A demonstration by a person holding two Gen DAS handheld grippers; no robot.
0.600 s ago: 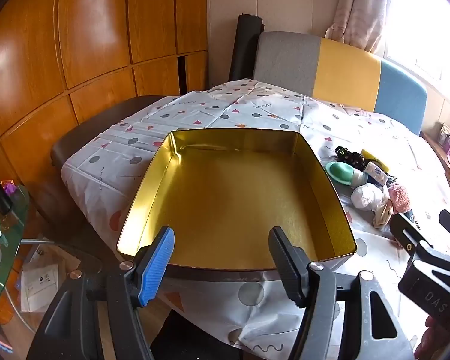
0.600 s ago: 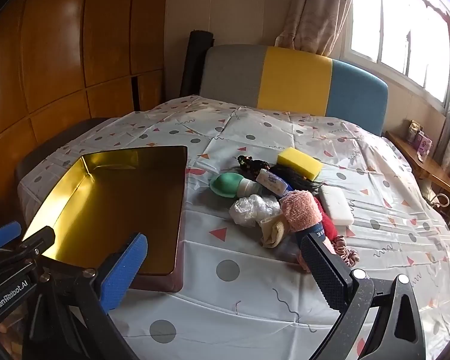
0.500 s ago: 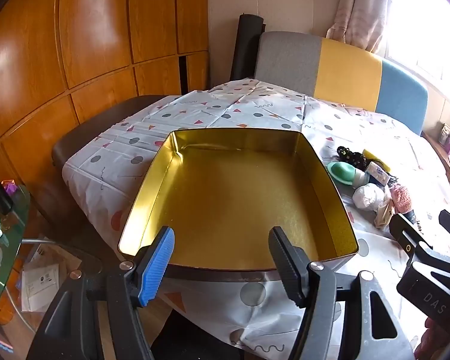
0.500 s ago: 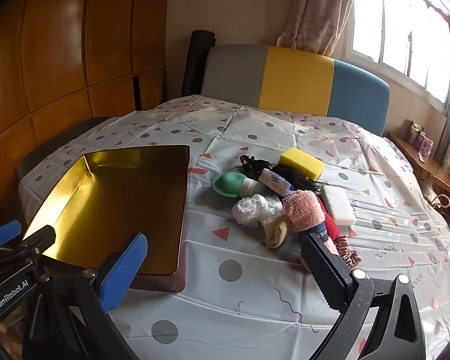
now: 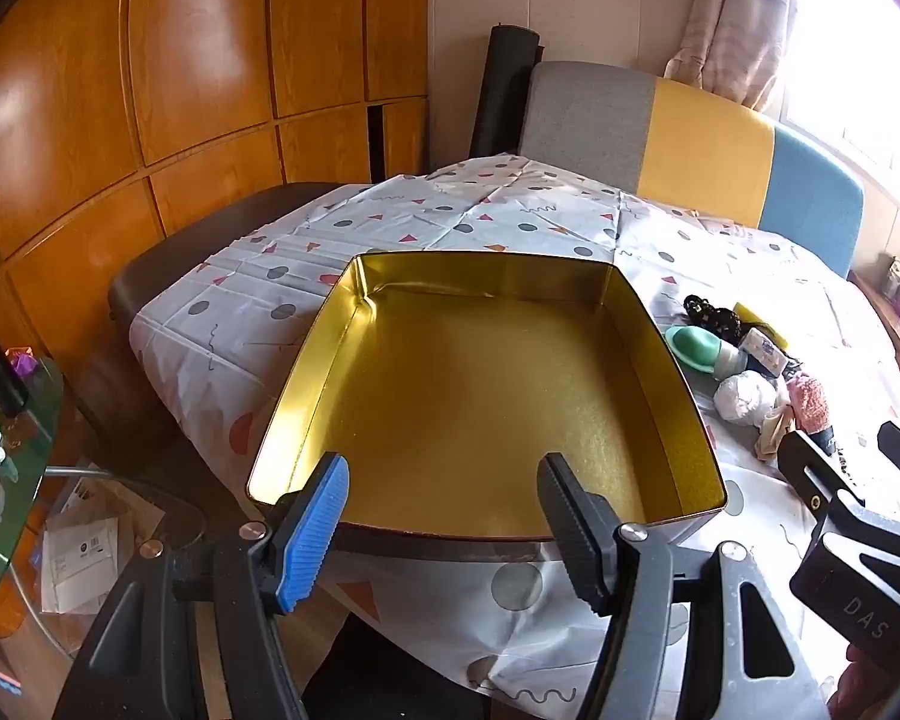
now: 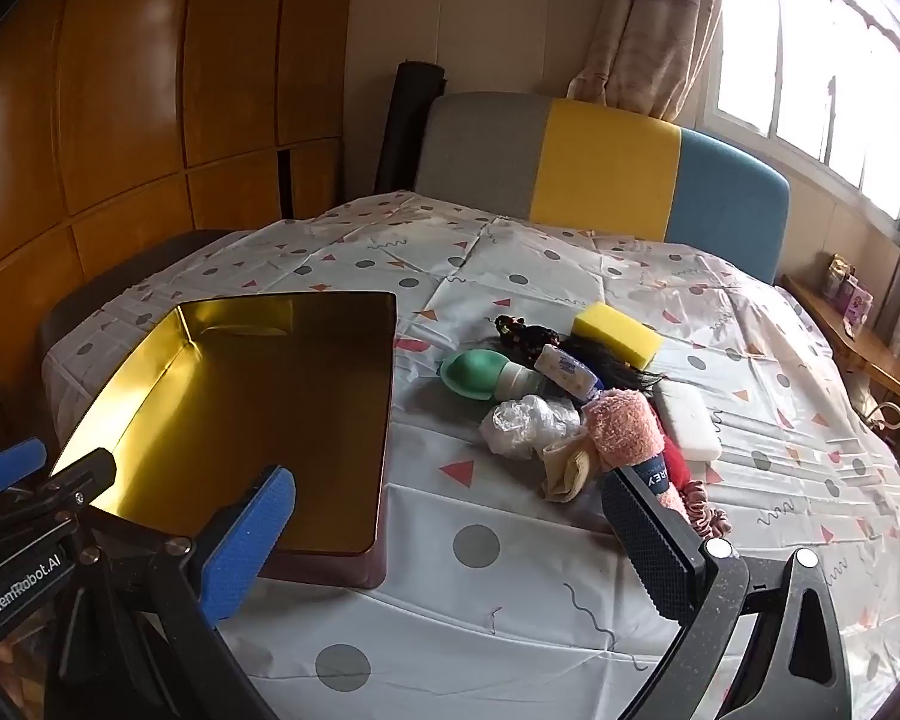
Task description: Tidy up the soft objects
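Step in hand: the start, by my reading; the shallow gold-lined metal tin [image 6: 258, 414] holds nothing, and both claws hover short of the work.
Left gripper [image 5: 444, 531]: jaws spread wide and holding nothing, poised at the tin's near rim.
Right gripper [image 6: 450, 546]: jaws spread wide and empty, aimed over the patterned white tablecloth [image 6: 510, 630] towards the heap.
Soft objects: heaped just right of the tin, well inside the table edge: a fuzzy pink rolled sock [image 6: 621, 429], a beige cloth [image 6: 564, 468], a crumpled clear plastic bag [image 6: 525, 423], a yellow sponge block [image 6: 615, 336], a white foam pad [image 6: 687, 423], a pink scrunchie [image 6: 705, 507].
Next move: probably the right claw goes forward to the pink sock, nearest its black finger, closes on it and carries it left over the tin wall.
In the way: the items touch and overlap, so a pinch may drag the beige cloth along; a green cup-shaped item [image 6: 471, 369] and a small white tube [image 6: 570, 369] lie among them, and black strands [image 6: 606, 363] tangle behind.
Around: a grey, yellow and blue seat back [image 6: 606, 174] beyond the table.
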